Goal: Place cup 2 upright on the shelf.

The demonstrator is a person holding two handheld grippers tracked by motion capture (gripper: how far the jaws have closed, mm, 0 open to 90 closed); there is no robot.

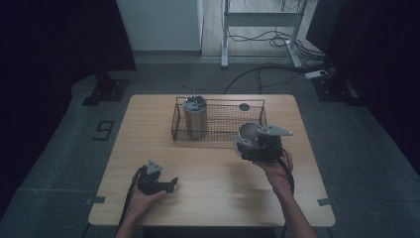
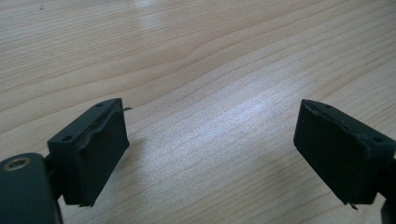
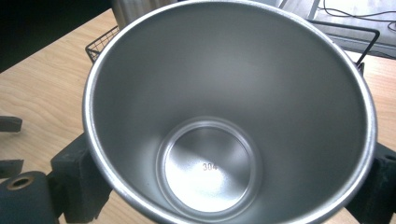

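At about four o'clock on the surface (image 1: 213, 168), just in front of the wire basket (image 1: 222, 120), your right tool (image 1: 253, 148) holds a steel cup (image 1: 249, 135) clear of the wood. Its jaws press on the cup's outer wall from either side, and the cup is tipped so that its open mouth faces up and back toward you. In the right gripper view you look straight down into that cup (image 3: 224, 116): the bare round bottom sits at six o'clock in the picture, the rim sweeps round the frame, and one black pad (image 3: 77, 179) shows against the wall at eight o'clock.

At about seven o'clock on the surface your left tool (image 1: 171, 184) lies low over the wood, well apart from the cup, pointing toward three o'clock. Its jaws stand wide with only bare wood (image 2: 205, 93) between them.

Inside the basket, at its nine o'clock end, a tall ribbed steel tumbler (image 1: 195, 118) stands upright, near the held cup but not touching it. A small dark disc (image 1: 244, 106) lies beyond the basket's far rim at about one o'clock.
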